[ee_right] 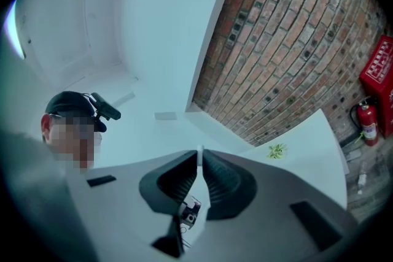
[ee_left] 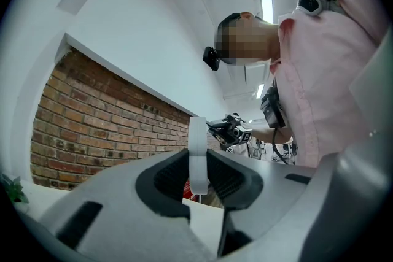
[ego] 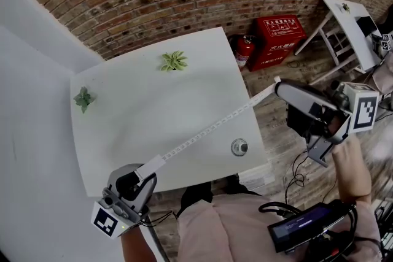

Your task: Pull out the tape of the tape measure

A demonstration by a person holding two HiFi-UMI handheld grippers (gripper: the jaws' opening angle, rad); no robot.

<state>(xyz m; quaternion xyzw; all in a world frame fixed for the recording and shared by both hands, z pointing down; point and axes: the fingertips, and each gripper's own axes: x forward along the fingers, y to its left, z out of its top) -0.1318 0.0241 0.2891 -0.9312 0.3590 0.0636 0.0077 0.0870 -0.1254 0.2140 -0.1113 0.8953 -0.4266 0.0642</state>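
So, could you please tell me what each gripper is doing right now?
Left gripper: closed on the tape measure body.
Right gripper: closed on the pulled-out tape.

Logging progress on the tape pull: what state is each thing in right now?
left gripper: shut on the tape measure's case.
right gripper: shut on the end of the tape.
tape: pulled out, stretched straight between the grippers, above the table.

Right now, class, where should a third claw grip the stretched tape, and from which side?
Likely mid-span over the table, from the side: the tape hangs taut with its flat, marked face up, so it can be pinched above and below.
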